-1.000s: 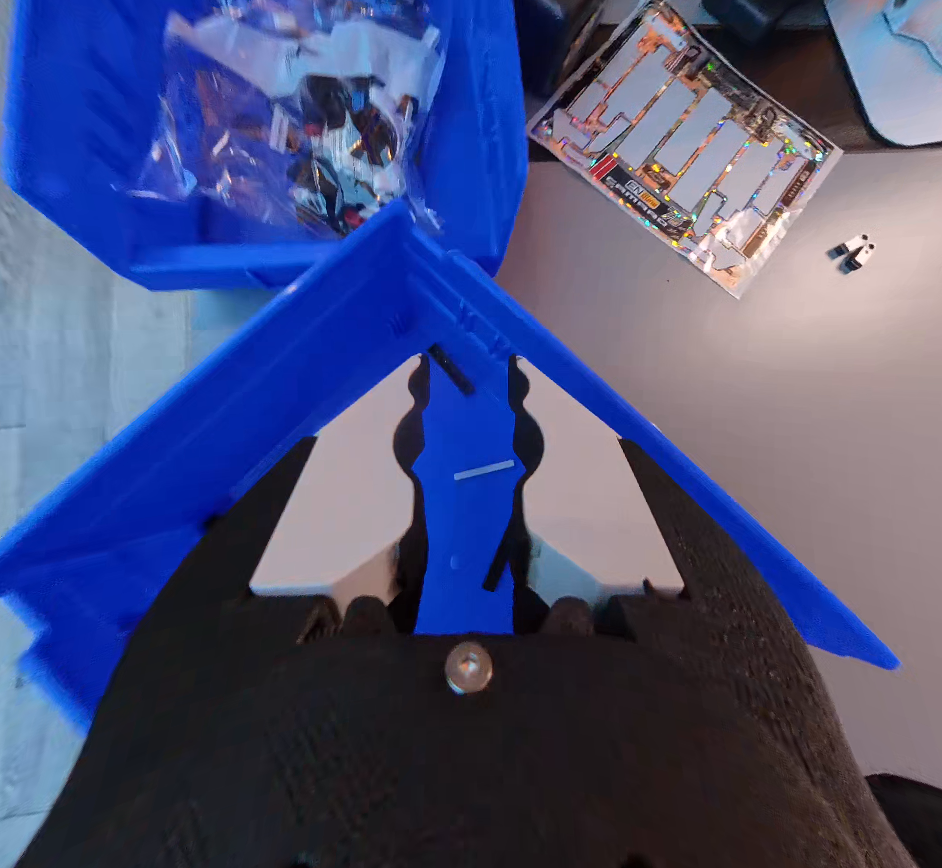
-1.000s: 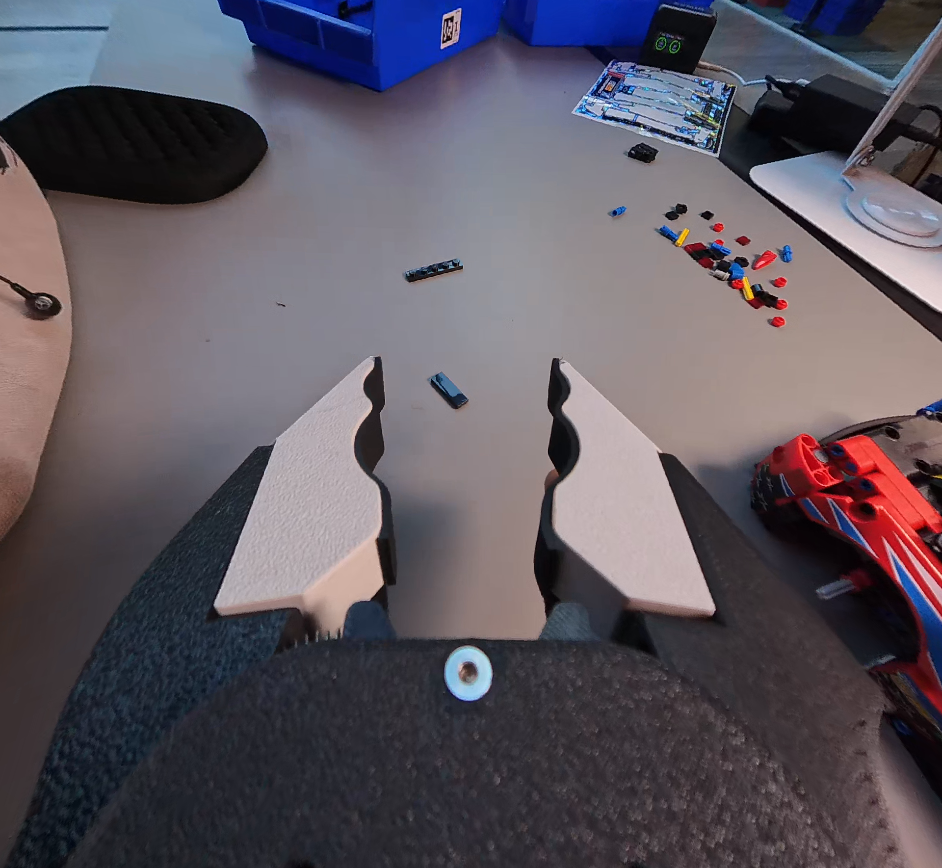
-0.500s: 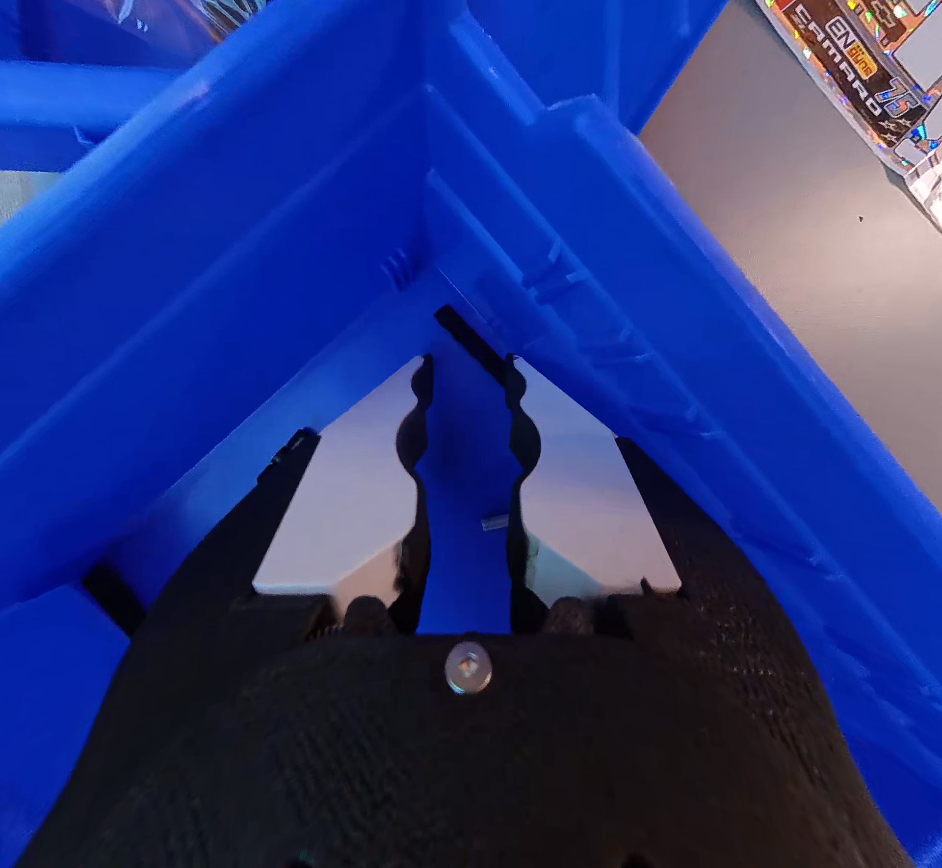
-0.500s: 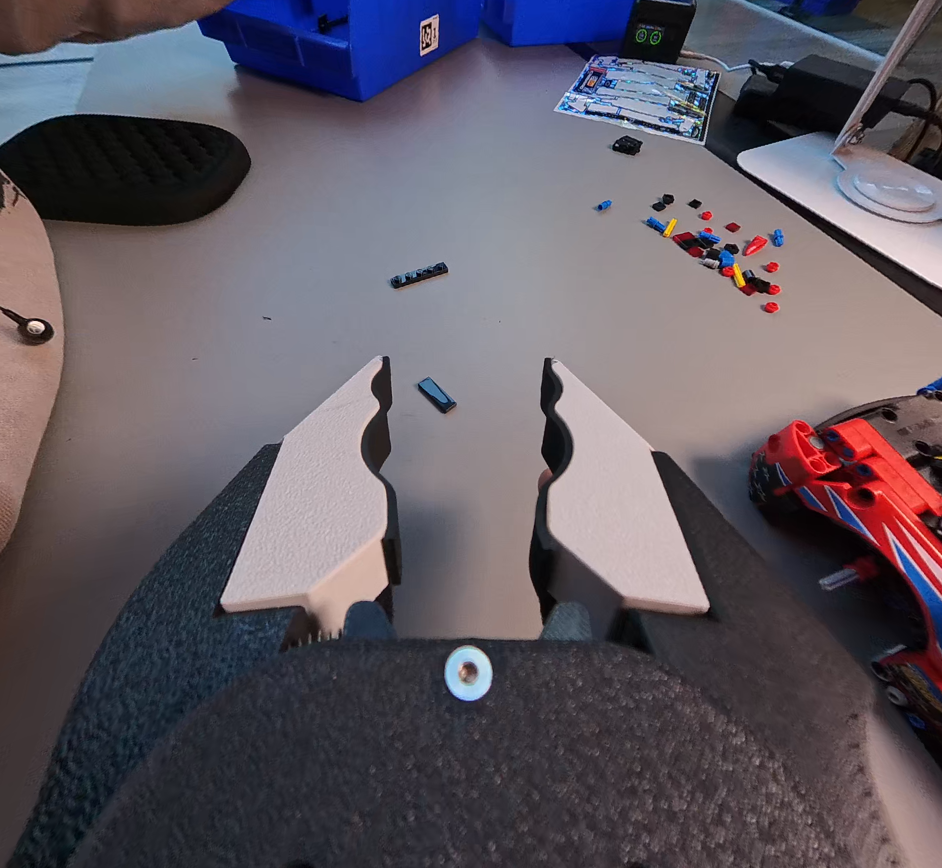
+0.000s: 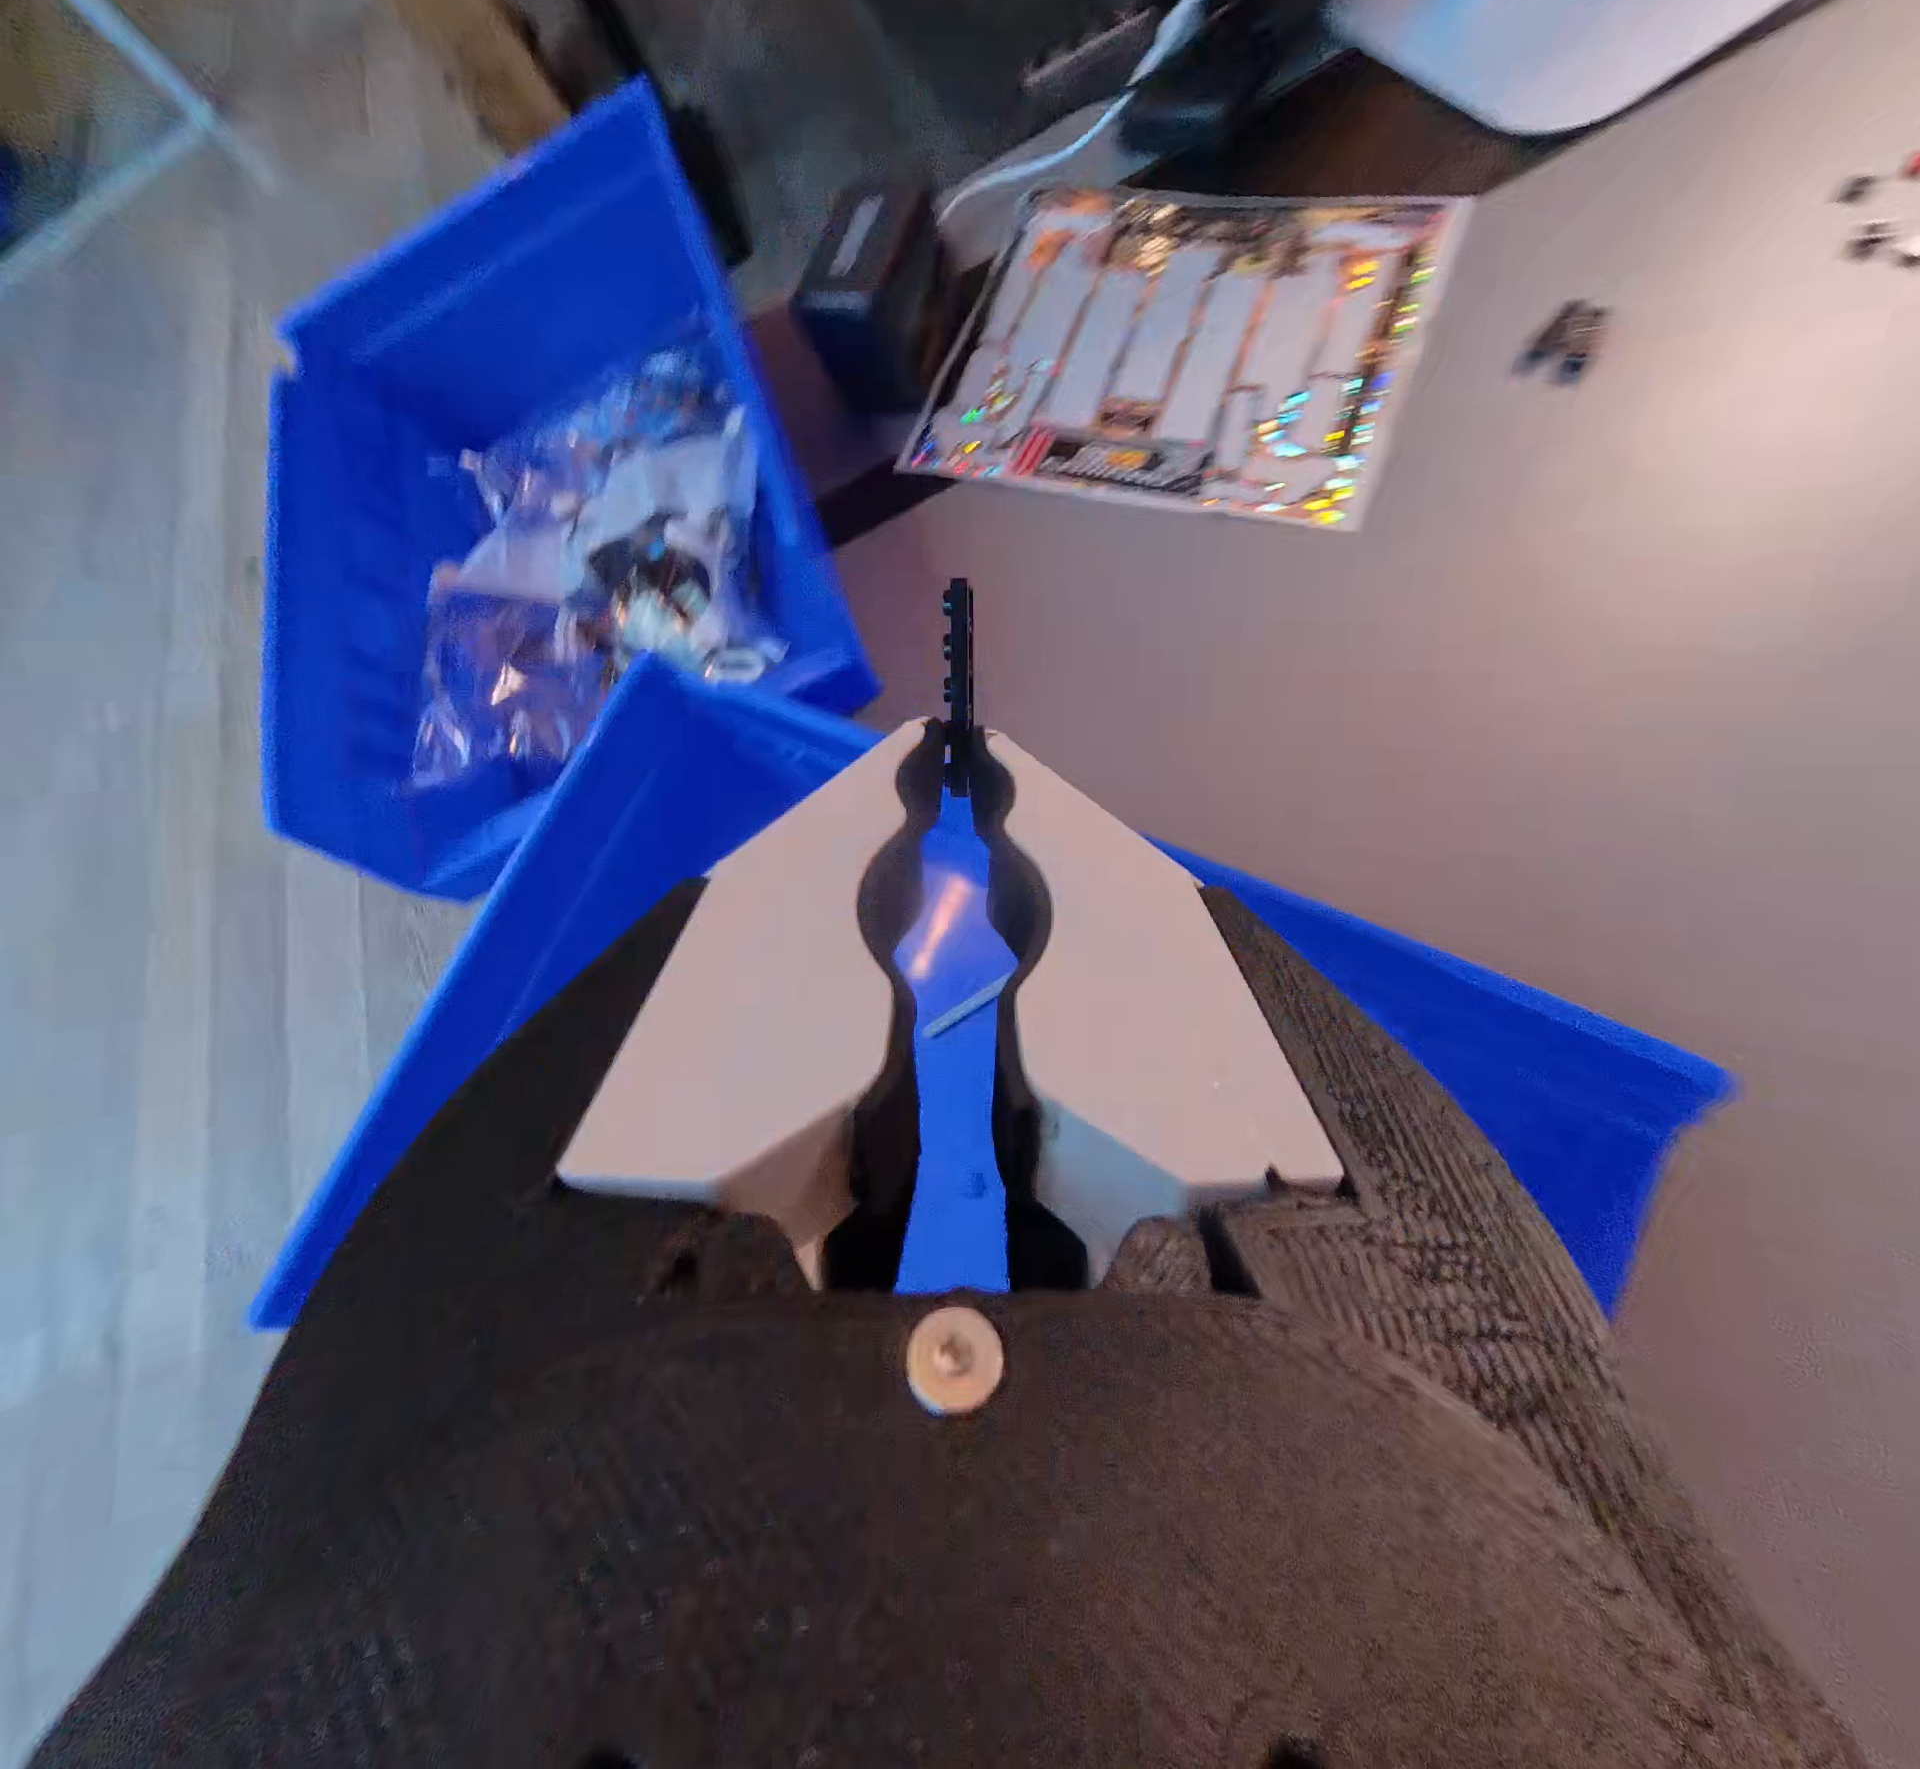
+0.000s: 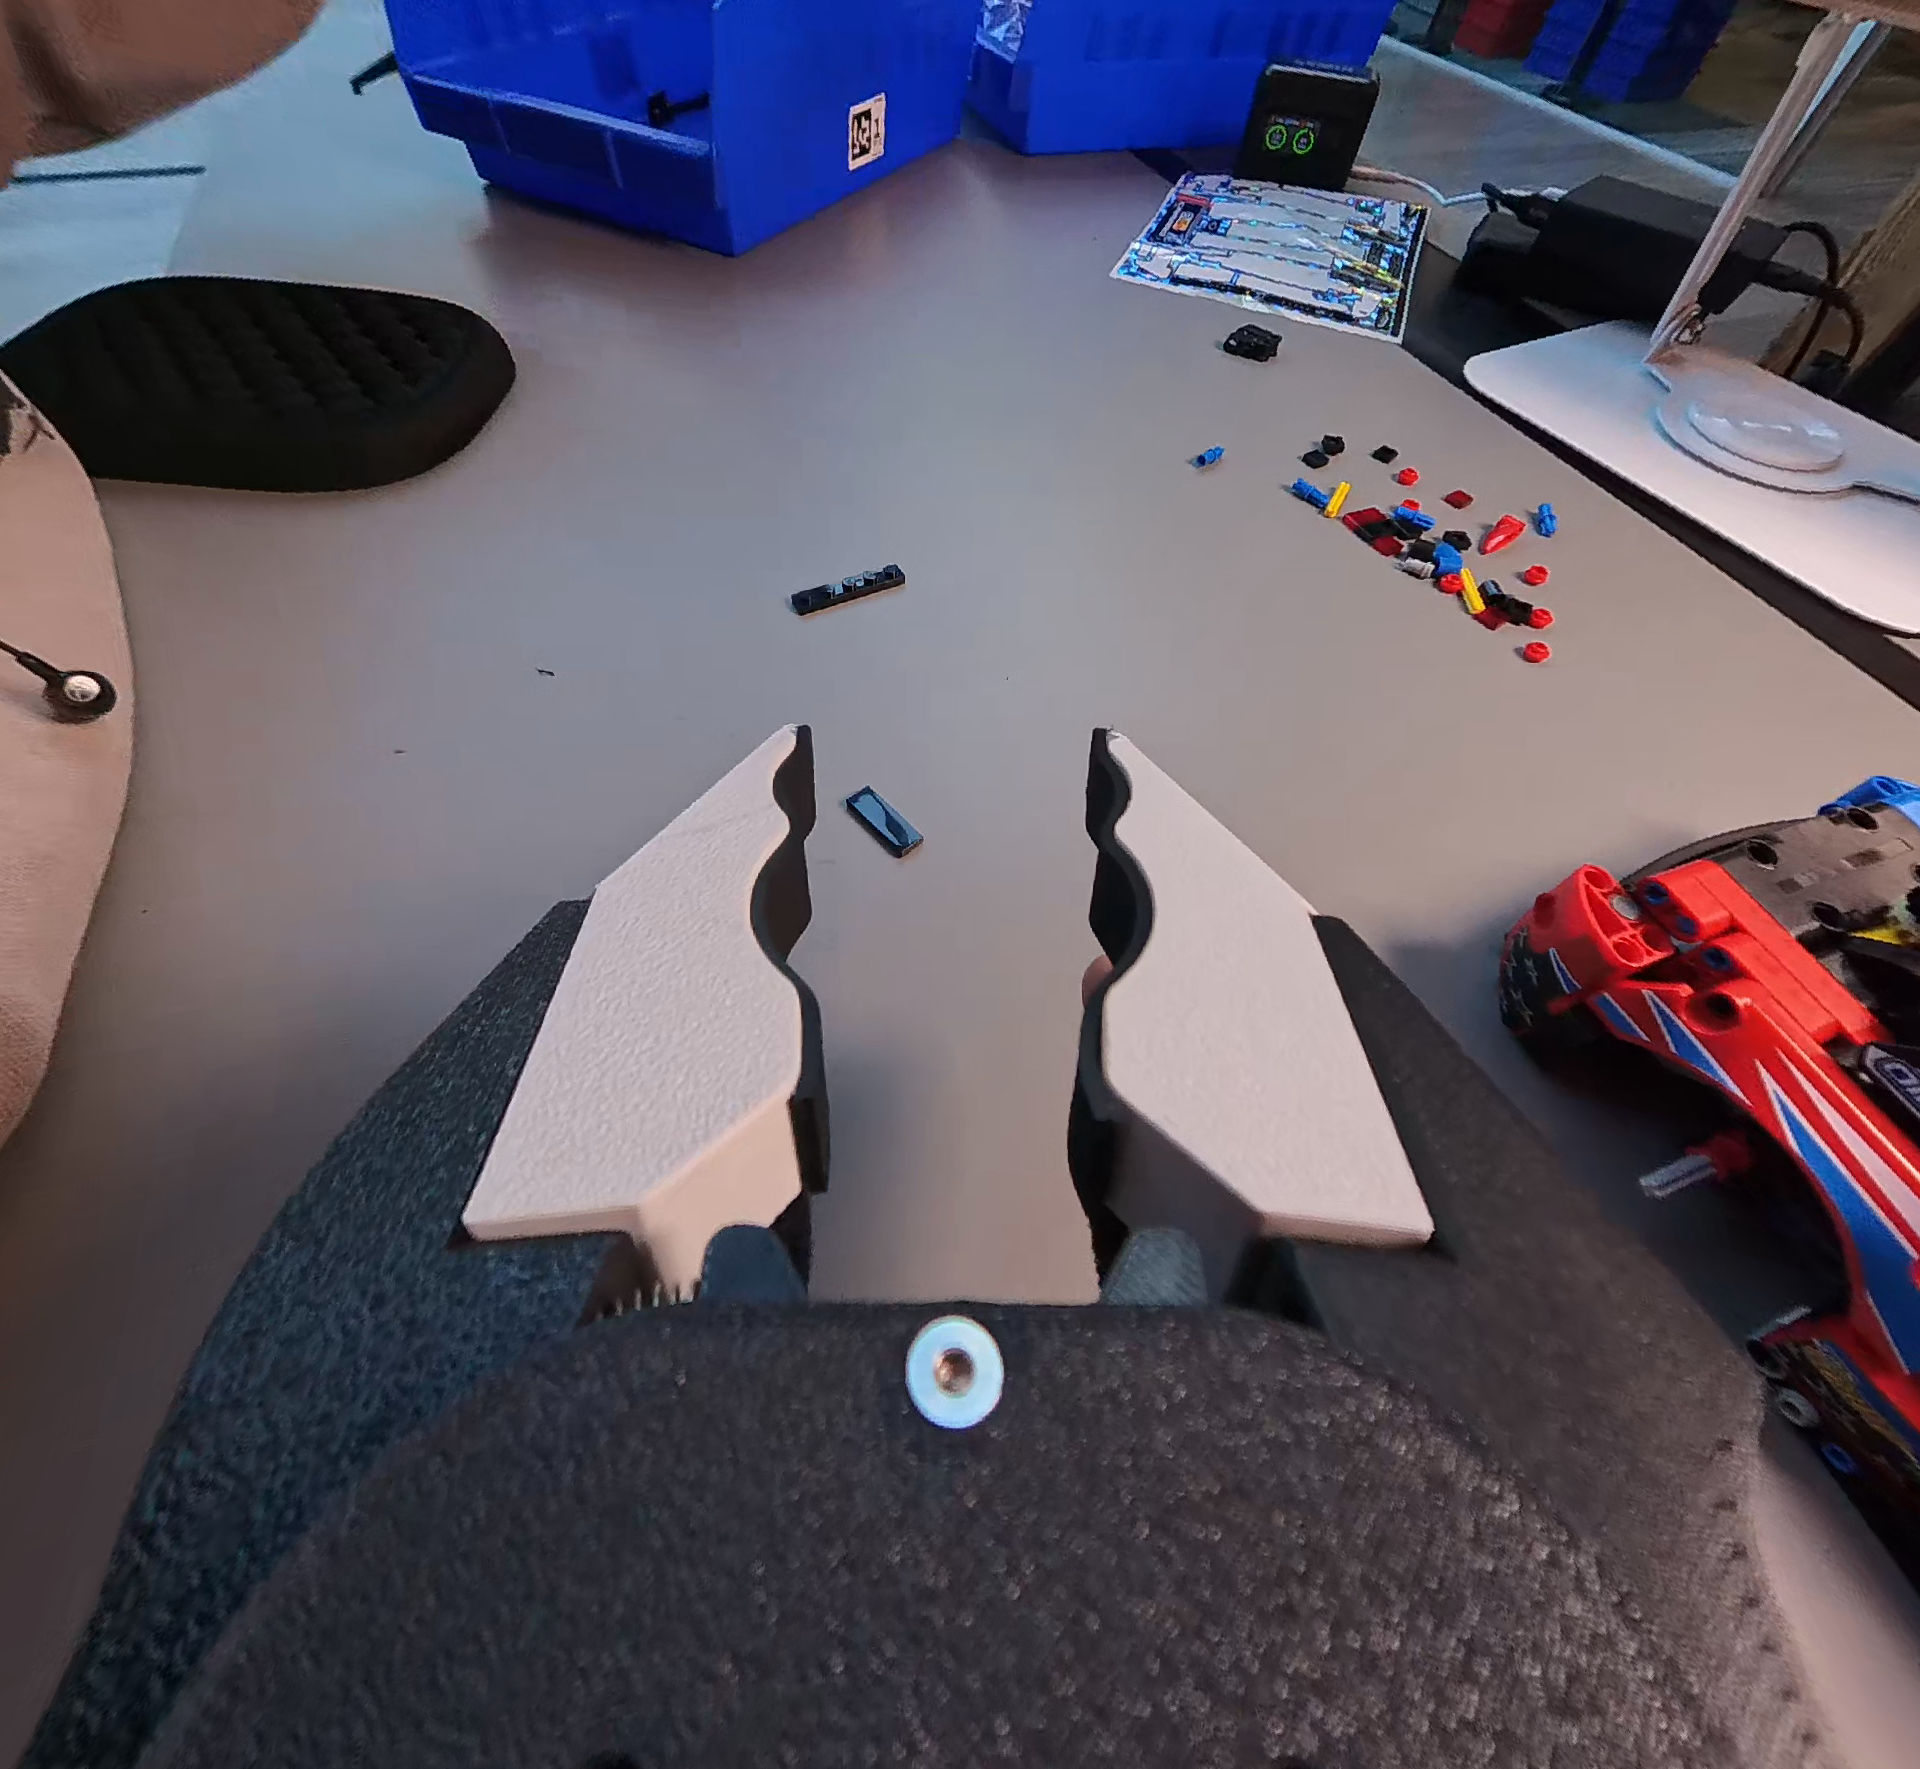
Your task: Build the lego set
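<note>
The left gripper pinches a thin black studded plate upright at its tips, while the right gripper gapes empty over the worktop.

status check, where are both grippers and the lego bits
Left gripper shut on thin black studded plate, above blue bin. Right gripper open, over small black tile. Nothing blocking.

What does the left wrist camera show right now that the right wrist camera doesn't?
Only the left wrist view shows the left gripper shut on a thin black studded piece, and clear bags inside a blue bin. Only the right wrist view shows the open right gripper, a small black tile, loose bricks and the red car. Both show the shiny sticker sheet.
</note>
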Available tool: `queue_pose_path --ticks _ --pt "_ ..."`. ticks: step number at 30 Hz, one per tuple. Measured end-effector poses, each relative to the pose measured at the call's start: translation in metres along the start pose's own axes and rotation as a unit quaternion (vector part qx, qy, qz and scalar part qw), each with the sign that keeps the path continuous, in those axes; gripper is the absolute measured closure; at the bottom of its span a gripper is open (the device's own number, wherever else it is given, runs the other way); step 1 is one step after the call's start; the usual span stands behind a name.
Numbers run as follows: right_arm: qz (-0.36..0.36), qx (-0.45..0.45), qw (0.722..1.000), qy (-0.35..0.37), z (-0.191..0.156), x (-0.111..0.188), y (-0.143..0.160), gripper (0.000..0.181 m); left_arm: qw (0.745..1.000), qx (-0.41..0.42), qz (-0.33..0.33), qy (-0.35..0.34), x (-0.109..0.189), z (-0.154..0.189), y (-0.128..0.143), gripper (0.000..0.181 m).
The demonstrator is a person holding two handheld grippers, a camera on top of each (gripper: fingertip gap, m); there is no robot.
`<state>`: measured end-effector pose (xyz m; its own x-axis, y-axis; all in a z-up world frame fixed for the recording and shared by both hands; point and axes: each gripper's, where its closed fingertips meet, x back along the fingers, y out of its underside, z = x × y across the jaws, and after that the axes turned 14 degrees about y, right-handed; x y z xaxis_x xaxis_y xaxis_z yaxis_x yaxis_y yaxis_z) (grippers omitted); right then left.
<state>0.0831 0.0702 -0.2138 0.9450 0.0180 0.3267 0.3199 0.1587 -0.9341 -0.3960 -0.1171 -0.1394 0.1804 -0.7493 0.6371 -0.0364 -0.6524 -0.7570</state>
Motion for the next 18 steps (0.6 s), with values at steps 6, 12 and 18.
queue_pose_path --ticks 6,12,18 --pt "-0.005 0.006 1.0 0.01 0.001 -0.001 0.001 0.131 0.974 -0.204 -0.022 0.095 -0.021 0.211 0.0 0.179" --pt "0.001 0.007 1.0 0.018 0.003 0.002 0.0 0.131 0.934 -0.316 -0.086 0.144 -0.087 0.326 0.042 0.178" --pt "0.003 0.009 1.0 0.024 0.003 0.006 0.0 0.132 0.91 -0.19 -0.069 0.362 -0.081 0.391 0.037 0.154"
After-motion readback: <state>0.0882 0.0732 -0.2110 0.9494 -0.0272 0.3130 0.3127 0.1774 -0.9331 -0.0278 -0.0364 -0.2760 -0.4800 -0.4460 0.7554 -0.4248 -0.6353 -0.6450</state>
